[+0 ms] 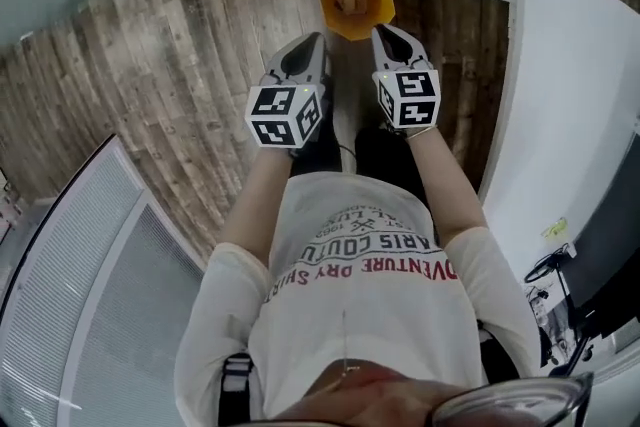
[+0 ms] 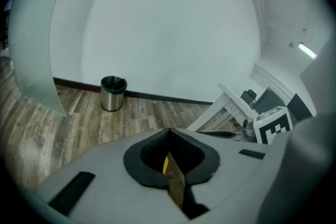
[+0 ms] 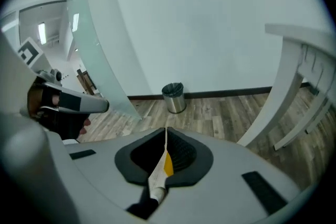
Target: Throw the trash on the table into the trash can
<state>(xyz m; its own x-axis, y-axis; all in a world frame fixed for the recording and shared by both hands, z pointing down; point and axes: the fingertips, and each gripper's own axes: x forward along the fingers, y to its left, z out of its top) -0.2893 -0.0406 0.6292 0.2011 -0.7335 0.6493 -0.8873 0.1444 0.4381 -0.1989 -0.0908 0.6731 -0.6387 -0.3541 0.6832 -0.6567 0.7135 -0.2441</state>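
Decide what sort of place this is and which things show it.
Probably an office or similar workroom: a white table, a frosted glass partition, and a steel trash can on wood-plank floor.

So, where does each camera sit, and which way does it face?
Head view: on the person's head, facing steeply down; shirt, forearms, left gripper and right gripper shut on the orange box.
Left gripper view: on that gripper, along its jaws toward the wall; right gripper's marker cube.
Right gripper view: likewise; left gripper at left.
Both gripper views share the trash can.
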